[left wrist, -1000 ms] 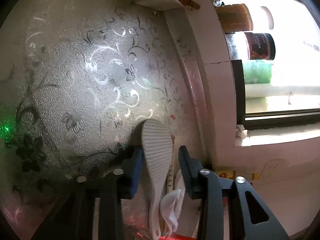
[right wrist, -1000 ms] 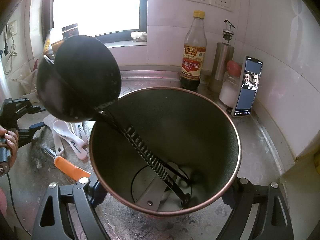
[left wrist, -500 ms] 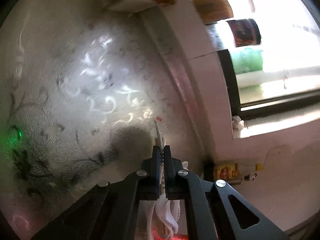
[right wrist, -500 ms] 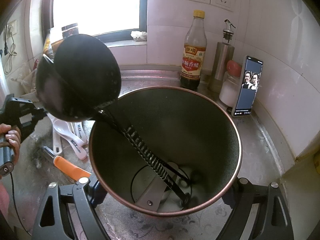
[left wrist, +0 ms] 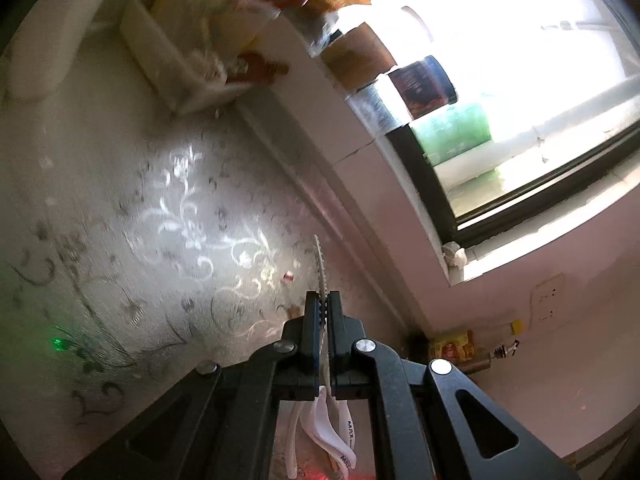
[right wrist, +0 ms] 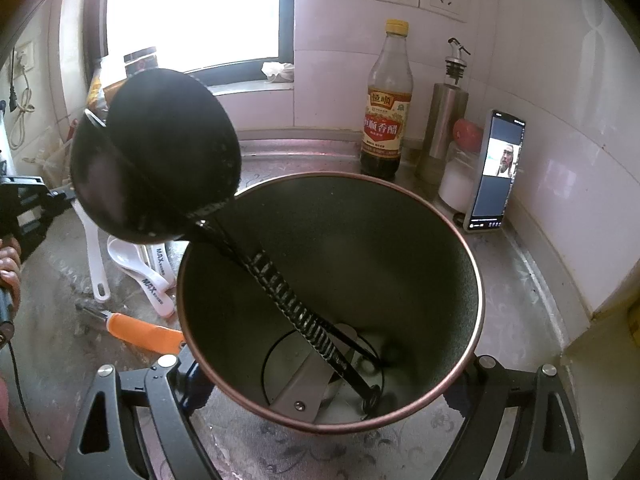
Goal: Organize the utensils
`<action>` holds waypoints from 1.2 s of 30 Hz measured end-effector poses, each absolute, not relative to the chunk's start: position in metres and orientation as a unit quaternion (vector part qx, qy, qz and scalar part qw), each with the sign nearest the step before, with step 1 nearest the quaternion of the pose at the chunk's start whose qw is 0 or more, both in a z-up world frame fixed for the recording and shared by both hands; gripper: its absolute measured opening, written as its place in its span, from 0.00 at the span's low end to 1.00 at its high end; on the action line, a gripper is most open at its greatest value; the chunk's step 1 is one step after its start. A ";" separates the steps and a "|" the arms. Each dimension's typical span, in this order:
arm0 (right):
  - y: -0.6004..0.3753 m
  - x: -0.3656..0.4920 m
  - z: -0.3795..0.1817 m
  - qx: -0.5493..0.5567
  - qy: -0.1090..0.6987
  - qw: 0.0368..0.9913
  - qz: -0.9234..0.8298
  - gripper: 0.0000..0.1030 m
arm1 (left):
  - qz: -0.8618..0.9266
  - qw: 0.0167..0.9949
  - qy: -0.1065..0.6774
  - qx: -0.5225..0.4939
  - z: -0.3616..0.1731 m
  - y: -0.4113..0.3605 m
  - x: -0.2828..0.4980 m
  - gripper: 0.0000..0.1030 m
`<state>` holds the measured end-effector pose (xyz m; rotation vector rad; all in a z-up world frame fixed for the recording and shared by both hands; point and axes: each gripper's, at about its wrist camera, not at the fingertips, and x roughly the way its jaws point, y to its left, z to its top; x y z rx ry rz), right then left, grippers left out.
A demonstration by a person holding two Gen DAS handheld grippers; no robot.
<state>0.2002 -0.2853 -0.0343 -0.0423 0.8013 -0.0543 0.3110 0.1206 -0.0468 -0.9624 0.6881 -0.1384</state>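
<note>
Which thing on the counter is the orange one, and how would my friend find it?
Start at the big dark bucket with the black ladle leaning out of it. Look on the counter just left of its rim, below the white spoons. There lies the peeler, the only thing with a bright orange handle, its metal tip pointing left.

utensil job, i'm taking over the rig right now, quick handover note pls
Left tongs: shut on the white rice paddle, held edge-on above the counter.
Right tongs: shut on the metal holder.
Done: the black strainer ladle stands in the holder.
Left: paddle into the holder, then the white spoons and orange peeler lying beside it.
</note>
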 end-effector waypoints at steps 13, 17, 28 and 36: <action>-0.283 0.199 -0.034 -0.019 0.389 0.921 -0.026 0.88 | -0.107 0.878 0.243 -0.399 0.043 0.107 0.275 0.02; -0.283 0.199 -0.034 -0.019 0.389 0.921 -0.026 0.88 | -0.141 0.888 0.215 -0.381 0.074 0.094 0.263 0.02; -0.283 0.200 -0.034 -0.017 0.389 0.921 -0.025 0.88 | -0.235 0.896 0.170 -0.336 0.133 0.050 0.244 0.02; -0.282 0.202 -0.033 -0.017 0.390 0.921 -0.022 0.88 | -0.303 0.885 0.178 -0.305 0.153 0.005 0.248 0.02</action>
